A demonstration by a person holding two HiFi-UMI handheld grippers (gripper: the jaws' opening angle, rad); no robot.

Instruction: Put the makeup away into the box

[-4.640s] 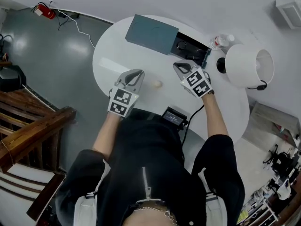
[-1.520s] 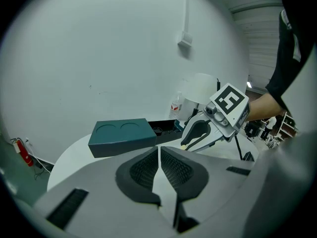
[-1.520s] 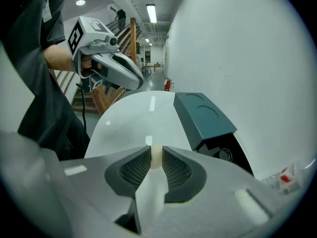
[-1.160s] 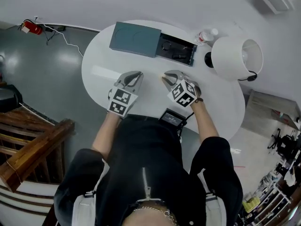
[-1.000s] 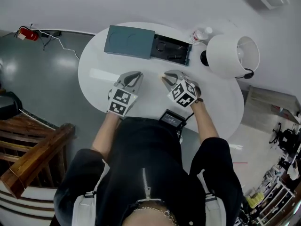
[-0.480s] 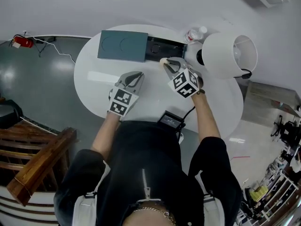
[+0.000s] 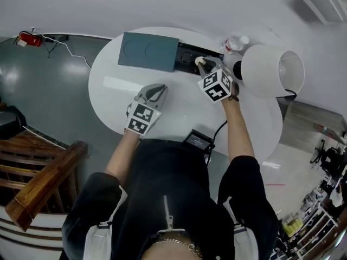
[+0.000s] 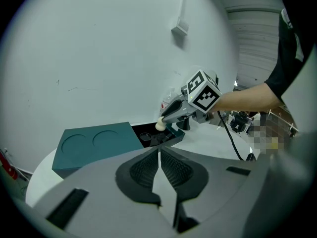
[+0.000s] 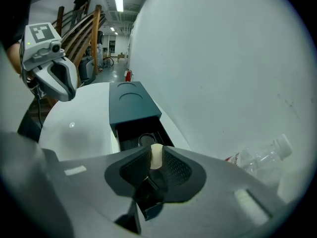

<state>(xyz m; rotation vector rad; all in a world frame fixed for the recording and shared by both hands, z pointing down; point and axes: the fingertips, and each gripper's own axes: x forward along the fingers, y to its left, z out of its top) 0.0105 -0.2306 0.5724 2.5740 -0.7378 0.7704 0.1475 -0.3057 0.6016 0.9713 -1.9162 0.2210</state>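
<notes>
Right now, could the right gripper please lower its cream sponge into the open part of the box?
Probably yes: the right gripper, shut on the cream sponge, hangs above the open compartment of the box, the teal lid sits slid aside, and nothing lies between.

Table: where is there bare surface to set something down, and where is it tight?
Widest bare patch: the table between the left claw, the teal lid and the black device. It is also bare on the near side of the lamp. Crowded at the far right: the right claw with the sponge at the open tray, bottle and lamp alongside.
</notes>
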